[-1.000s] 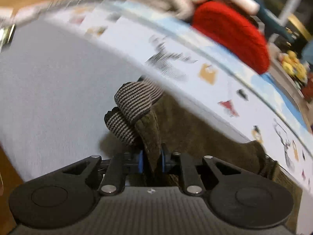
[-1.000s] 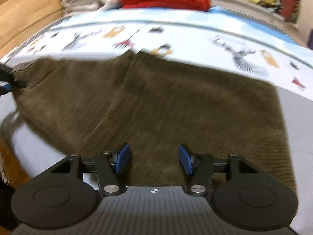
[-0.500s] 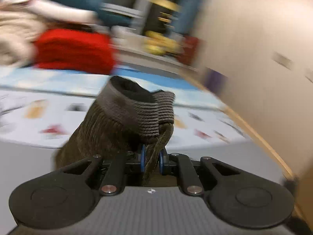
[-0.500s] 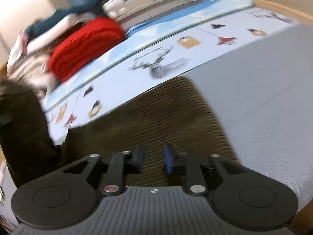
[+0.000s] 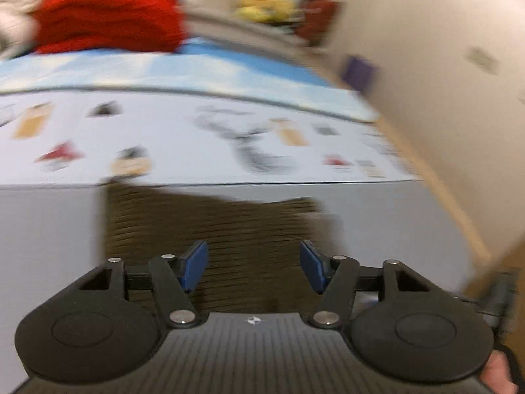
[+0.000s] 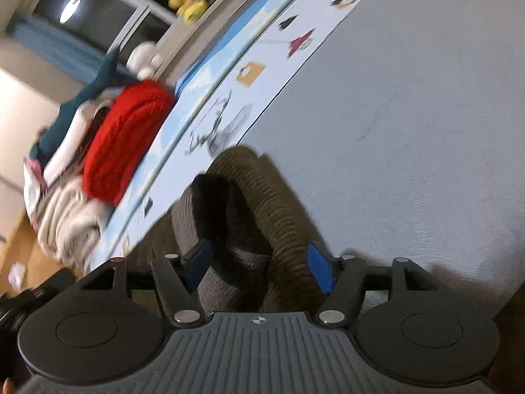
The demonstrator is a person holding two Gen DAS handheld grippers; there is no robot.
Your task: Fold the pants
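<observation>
No words, numbers or brand names can be read in either view. The only sign is a small round crosshair emblem, white on the ribbed grey body of each hand-held gripper, at its near middle edge: on the left hand-held gripper and likewise on the right hand-held gripper. The printed sheet on the far side of the grey surface carries small coloured pictures, among them orange squares, red shapes and grey sketch-like figures, but motion blur leaves any lettering beside them unreadable. On the wall at the right, a purple patch and pale marks are too blurred to tell.
</observation>
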